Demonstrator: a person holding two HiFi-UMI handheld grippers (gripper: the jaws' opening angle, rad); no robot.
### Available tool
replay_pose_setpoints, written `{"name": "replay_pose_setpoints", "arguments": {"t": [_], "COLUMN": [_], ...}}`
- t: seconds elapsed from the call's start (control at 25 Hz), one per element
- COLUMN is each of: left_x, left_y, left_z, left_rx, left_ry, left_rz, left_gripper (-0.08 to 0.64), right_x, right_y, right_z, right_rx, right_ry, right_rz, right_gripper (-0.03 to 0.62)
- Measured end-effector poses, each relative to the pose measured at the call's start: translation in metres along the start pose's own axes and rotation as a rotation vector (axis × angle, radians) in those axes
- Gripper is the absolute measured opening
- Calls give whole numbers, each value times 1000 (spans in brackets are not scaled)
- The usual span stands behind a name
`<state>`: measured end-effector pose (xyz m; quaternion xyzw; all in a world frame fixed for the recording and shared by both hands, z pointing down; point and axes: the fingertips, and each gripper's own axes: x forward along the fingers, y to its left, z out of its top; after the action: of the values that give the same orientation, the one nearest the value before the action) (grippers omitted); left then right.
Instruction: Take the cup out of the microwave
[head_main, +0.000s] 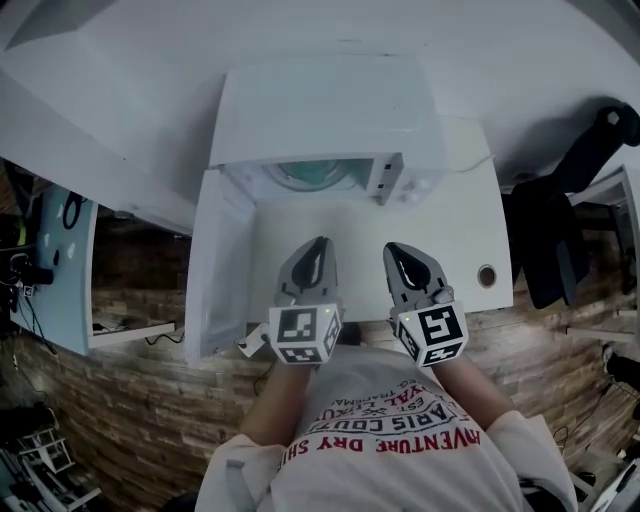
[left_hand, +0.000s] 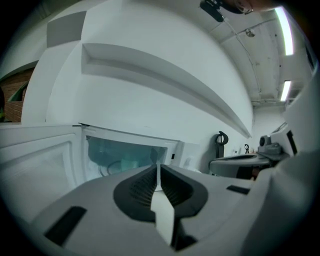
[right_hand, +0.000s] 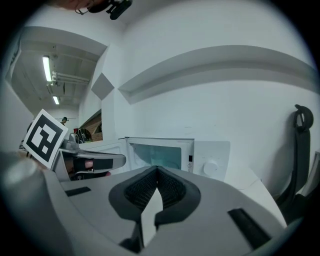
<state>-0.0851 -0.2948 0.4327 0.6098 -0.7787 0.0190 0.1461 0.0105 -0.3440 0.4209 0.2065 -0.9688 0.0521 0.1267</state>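
A white microwave (head_main: 320, 110) stands at the back of a white table (head_main: 470, 225), its door (head_main: 215, 265) swung open to the left. The lit, teal-tinted cavity (head_main: 312, 176) shows in every view. In the left gripper view a pale cup-like shape (left_hand: 127, 163) sits inside it, too dim to make out clearly. My left gripper (head_main: 320, 242) and right gripper (head_main: 392, 248) hover side by side over the table in front of the opening, well short of it. Both are shut with nothing between the jaws, seen too as left gripper (left_hand: 158, 166) and right gripper (right_hand: 157, 169).
The microwave's control panel with a round knob (right_hand: 210, 167) lies right of the cavity. A cable hole (head_main: 487, 275) is in the table's right front corner. A black chair (head_main: 565, 215) stands to the right. A white wall with a ledge (left_hand: 165, 80) rises behind.
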Motion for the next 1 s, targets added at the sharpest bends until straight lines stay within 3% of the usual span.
{"name": "replay_pose_setpoints", "arguments": {"t": [0.36, 0.52, 0.68, 0.84, 1.0], "left_x": [58, 76, 101, 120, 143], "left_y": [41, 56, 69, 80, 90], "left_z": [-8, -21, -31, -35, -42], "left_rx": [-16, -31, -59, -64, -9], "left_ry": [27, 53, 60, 63, 113], "left_rz": [-28, -6, -3, 11, 21], "left_gripper": [26, 28, 149, 181, 247], "right_x": [71, 91, 109, 120, 131], "right_y": [-17, -16, -21, -26, -31], "right_z": [6, -2, -11, -18, -22], "right_rx": [-23, -5, 6, -5, -36], "right_ry": [30, 65, 92, 118, 129], "right_rz": [-35, -21, -7, 19, 46], "right_gripper": [11, 11, 11, 11, 11]}}
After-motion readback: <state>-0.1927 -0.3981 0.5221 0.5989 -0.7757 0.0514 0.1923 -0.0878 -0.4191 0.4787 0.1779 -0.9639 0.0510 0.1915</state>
